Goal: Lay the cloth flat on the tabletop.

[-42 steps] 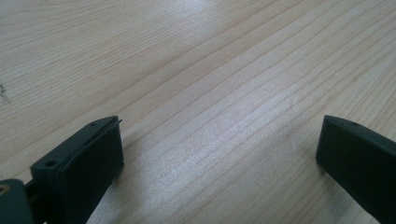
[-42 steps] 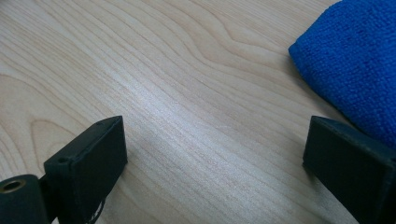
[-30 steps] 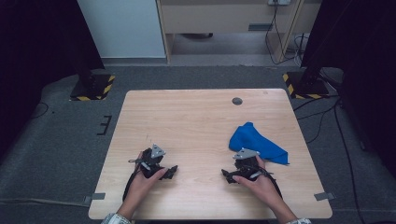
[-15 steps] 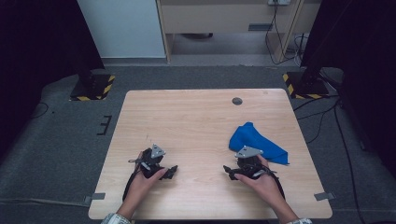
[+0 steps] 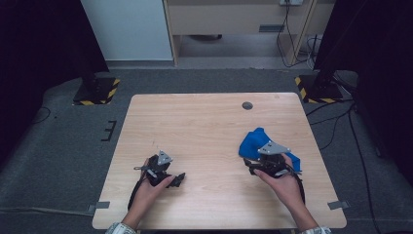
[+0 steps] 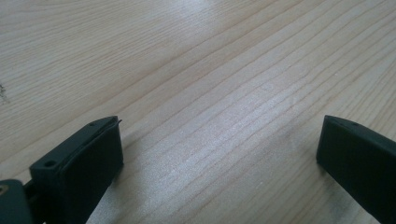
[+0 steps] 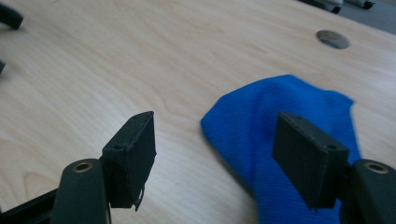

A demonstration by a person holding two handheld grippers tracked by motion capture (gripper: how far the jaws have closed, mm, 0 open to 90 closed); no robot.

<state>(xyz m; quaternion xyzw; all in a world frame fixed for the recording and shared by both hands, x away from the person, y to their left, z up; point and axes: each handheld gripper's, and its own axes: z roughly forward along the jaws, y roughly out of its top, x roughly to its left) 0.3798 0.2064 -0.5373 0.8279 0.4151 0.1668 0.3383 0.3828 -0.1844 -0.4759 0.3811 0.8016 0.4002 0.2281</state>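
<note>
Two claws sit low on the counter [image 5: 204, 122]: left claw [image 6: 219, 154] gaping over bare wood; right claw [image 7: 215, 149], jaws just narrowing but apart, over the cloth [image 7: 280, 116] at 4 o'clock, clasping nothing

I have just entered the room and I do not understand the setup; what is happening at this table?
A person sits at a light wooden table with a black two-jaw gripper in each hand. The right gripper is over the edge of a crumpled blue cloth; its jaws have just been closing, but they stand apart and do not pinch the cloth yet. The left gripper is open above bare wood, away from the cloth. A small round grey disc sits near the far edge.
</note>
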